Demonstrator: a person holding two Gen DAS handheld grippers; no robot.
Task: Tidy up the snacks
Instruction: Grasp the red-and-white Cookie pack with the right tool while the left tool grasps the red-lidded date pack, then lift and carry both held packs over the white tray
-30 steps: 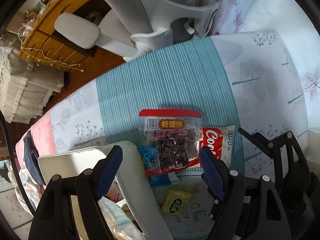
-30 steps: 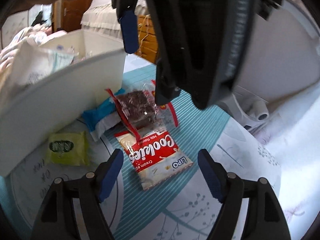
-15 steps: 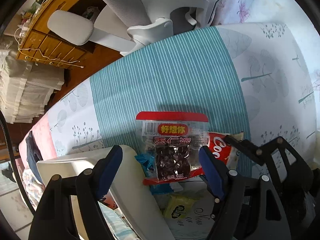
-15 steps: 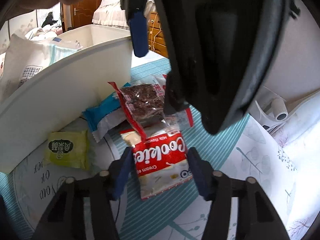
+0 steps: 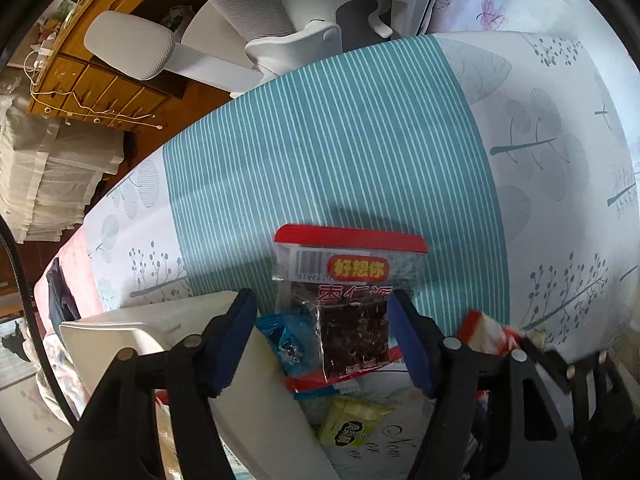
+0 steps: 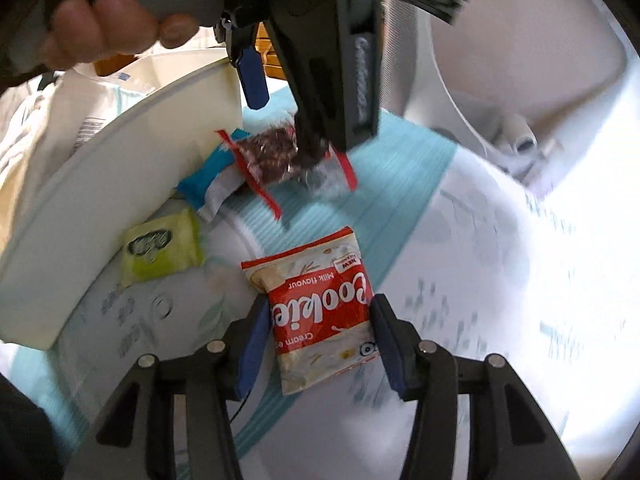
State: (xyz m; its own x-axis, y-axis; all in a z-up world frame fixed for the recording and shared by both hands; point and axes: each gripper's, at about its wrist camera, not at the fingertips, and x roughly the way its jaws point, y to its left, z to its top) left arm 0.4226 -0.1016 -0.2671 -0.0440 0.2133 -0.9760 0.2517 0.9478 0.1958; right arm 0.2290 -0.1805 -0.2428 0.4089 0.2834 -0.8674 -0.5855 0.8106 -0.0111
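My right gripper (image 6: pixel 318 344) held the cookie packet (image 6: pixel 320 308) by its lower half, both pads pressed to its side edges, above the table (image 6: pixel 460 240). It looked light and crinkly, a soft pouch with brittle biscuits inside, so I judged a firm pinch at the edges safer than squeezing the middle. My left gripper (image 5: pixel 322 344) stood wide, its pads either side of the clear date-snack bag (image 5: pixel 352 312) without closing on it. That bag lay on a blue wrapper (image 5: pixel 286 334) beside the white bin (image 6: pixel 120 184); it seemed thin, slippery film, best taken across its dark filled body. A small green packet (image 6: pixel 160 246) lay near the bin.
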